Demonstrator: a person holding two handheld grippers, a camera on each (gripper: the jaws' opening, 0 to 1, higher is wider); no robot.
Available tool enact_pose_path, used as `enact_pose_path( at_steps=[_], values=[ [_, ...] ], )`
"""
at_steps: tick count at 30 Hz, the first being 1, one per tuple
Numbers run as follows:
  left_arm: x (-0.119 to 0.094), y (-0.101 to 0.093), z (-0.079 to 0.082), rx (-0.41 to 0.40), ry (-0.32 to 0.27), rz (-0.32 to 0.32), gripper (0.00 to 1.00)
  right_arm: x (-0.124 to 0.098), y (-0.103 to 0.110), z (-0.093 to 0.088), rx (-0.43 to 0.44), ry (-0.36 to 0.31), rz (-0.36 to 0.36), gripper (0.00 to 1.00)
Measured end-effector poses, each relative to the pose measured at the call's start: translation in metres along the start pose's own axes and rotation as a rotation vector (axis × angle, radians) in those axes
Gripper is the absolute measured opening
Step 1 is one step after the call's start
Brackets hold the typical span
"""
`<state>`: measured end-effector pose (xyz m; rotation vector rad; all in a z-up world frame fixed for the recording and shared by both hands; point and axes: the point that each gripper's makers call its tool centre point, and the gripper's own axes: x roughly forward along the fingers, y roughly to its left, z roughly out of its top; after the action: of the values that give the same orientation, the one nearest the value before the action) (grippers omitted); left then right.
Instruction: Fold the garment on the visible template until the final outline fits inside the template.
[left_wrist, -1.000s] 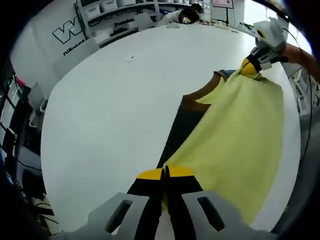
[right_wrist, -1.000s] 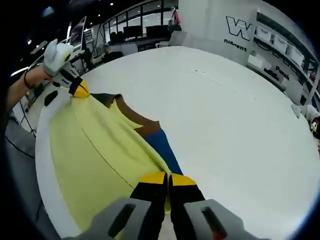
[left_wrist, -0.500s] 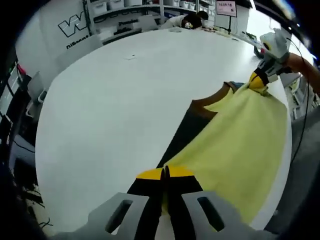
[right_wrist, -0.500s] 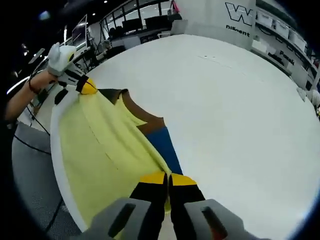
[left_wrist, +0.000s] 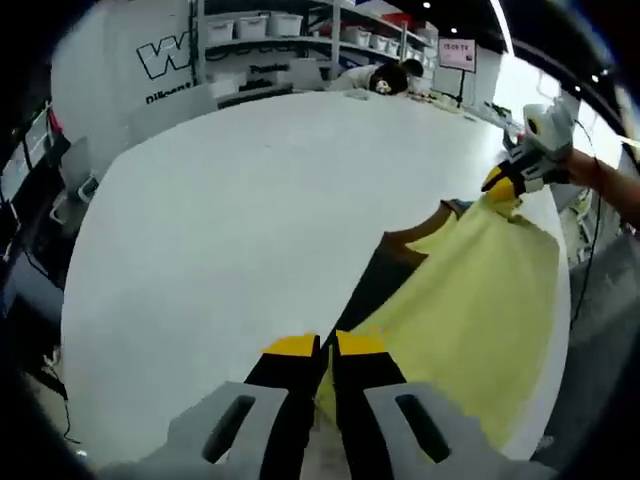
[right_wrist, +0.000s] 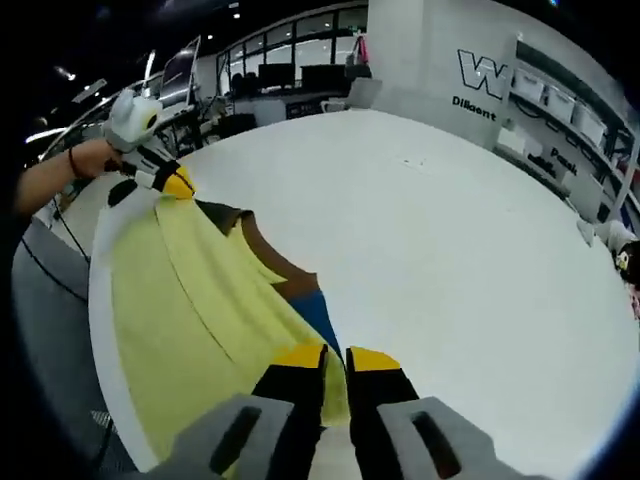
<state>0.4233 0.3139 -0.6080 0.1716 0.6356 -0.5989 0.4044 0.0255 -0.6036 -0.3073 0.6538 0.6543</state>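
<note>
A yellow garment (left_wrist: 470, 290) is stretched over the white table (left_wrist: 230, 200) between the two grippers. My left gripper (left_wrist: 325, 350) is shut on its near edge, with cloth showing between the yellow tips. At the far corner, my right gripper (left_wrist: 505, 183) pinches the cloth, held by a hand. A brown neckline (left_wrist: 410, 240) and a dark strip (left_wrist: 372, 285) show at the garment's left side. In the right gripper view, my right gripper (right_wrist: 335, 358) is shut on the yellow garment (right_wrist: 180, 310). The left gripper (right_wrist: 165, 180) holds the far corner. A brown band (right_wrist: 272, 265) and a blue patch (right_wrist: 318, 310) lie beside it.
The cloth lies close to the table edge (left_wrist: 562, 300), with floor and cables beyond. A person (left_wrist: 375, 75) leans on the table's far end. Shelves with bins (left_wrist: 270, 25) and a white wall with lettering (right_wrist: 490, 85) stand behind the table (right_wrist: 450, 250).
Both views have shifted with the hands. The garment stays held at both corners. The gap between each gripper's tips looks slightly wider, with cloth in it.
</note>
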Motion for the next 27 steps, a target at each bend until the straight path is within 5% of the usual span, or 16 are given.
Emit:
enact_pose_path(
  at_steps=[3,5,13,17,23,27],
  values=[
    [-0.013,-0.005,0.006,0.022,-0.028,-0.045,0.26,-0.009,0.003,0.006,-0.067,-0.019,0.014,0.12],
    [-0.021,-0.005,0.012,0.129,-0.042,-0.039,0.33,-0.012,0.006,0.005,-0.125,-0.003,0.031,0.14],
    [-0.044,-0.031,-0.002,0.492,0.039,-0.16,0.36,-0.022,0.025,0.0,-0.393,0.076,0.085,0.24],
    [-0.042,-0.032,-0.018,0.562,0.072,-0.177,0.38,-0.025,0.034,0.007,-0.427,0.049,0.103,0.23],
    [-0.037,-0.033,-0.037,0.636,0.115,-0.2,0.35,-0.025,0.036,-0.013,-0.586,0.165,0.12,0.25],
    [-0.031,-0.03,-0.042,0.643,0.121,-0.195,0.3,-0.022,0.028,-0.021,-0.575,0.191,0.1,0.21]
  ],
)
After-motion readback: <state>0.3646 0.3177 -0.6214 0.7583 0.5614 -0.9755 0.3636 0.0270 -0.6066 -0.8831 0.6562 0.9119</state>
